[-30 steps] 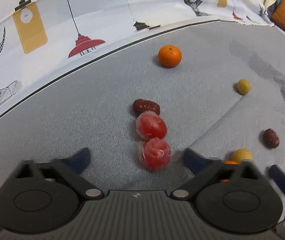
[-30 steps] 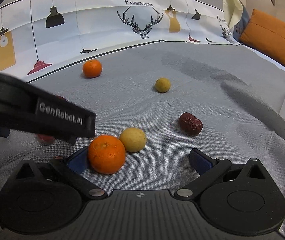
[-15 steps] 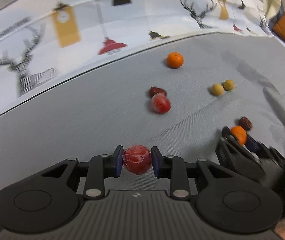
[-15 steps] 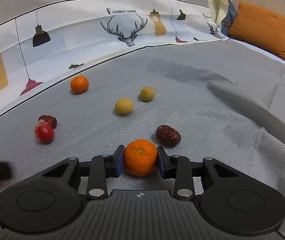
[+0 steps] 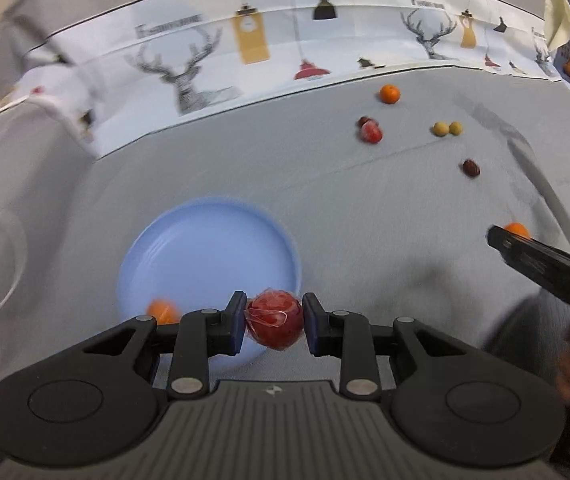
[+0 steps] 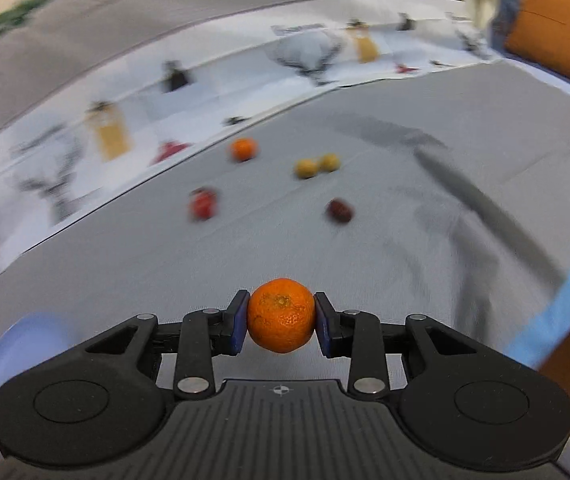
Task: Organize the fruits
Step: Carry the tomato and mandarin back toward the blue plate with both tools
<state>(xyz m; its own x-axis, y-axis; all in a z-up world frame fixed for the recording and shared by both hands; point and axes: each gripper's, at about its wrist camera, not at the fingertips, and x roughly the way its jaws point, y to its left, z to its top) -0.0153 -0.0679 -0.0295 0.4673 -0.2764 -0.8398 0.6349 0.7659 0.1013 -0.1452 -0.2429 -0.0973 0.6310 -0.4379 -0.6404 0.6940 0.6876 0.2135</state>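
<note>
Each gripper (image 5: pixel 273 322) is black with 2 blue-padded fingers (image 5: pixel 238 320), ribbed grey housing at 6 o'clock, and silver pivot screws (image 5: pixel 184 385).

A second ago both my tongs were open over the cloth; now my left gripper (image 5: pixel 273 323) pinches the wrapped red fruit (image 5: pixel 273 323), lifted above the blue plate's (image 5: pixel 205 236) near rim. My right gripper (image 6: pixel 281 315) clamps the orange (image 6: pixel 281 315), raised off the cloth, remaining fruit farther ahead.
</note>
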